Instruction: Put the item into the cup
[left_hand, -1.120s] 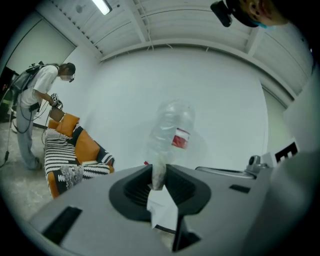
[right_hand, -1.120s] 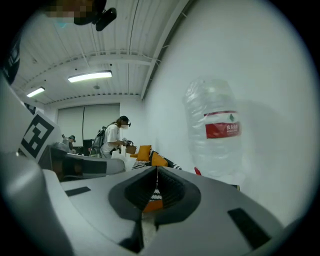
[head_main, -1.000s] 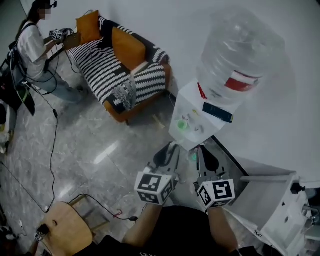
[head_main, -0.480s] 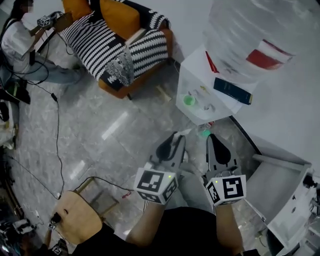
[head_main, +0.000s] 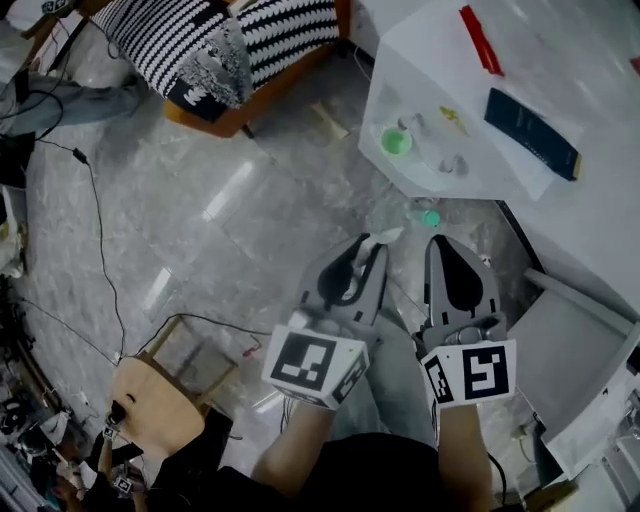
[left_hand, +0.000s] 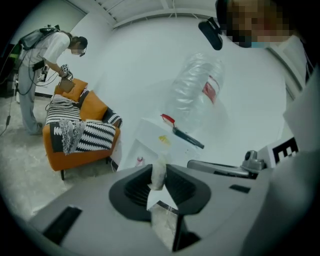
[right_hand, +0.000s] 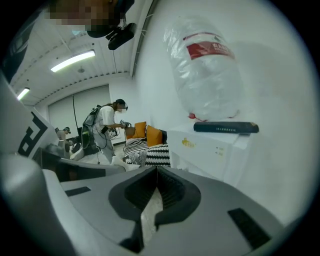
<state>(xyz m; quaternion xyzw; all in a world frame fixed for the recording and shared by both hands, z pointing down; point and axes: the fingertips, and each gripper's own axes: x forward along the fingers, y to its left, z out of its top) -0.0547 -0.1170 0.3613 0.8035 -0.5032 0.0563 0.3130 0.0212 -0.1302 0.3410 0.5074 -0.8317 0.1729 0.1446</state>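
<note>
Left gripper (head_main: 372, 250): we are reading its jaws as clamped on the item, a small white crumpled piece, possibly a tissue or a packet.
Item (head_main: 385, 236): it is sitting between the left jaws. Its long axis is running along them and its free end is poking out past the tips toward the water dispenser (head_main: 440, 100).
Right gripper (head_main: 441, 250): its jaws are pressed together with nothing between them. It is hanging just beside the left gripper, on the side nearer the dispenser's front.
Cup: we are not finding one that we can name with confidence. A round green part (head_main: 397, 141) is showing on the dispenser's top face and a second green part (head_main: 428, 215) below its front edge. We cannot tell whether either is a cup or a tap.
Key relation: both grippers are pointing at the dispenser from the floor side. The item's free end is lying near the lower green part but apart from it, and the upper green part is farther on.
Nearer hand: the right tips are lying closer to the lower green part, but the left is the one carrying the load.
Other things on the dispenser: a dark flat booklet (head_main: 532, 133) is resting near its far edge.
Judgement: we are taking the item as picked up and the placing as not yet begun. The coming move seems to turn on bringing the left tips over the cup's mouth, once the cup is found.
</note>
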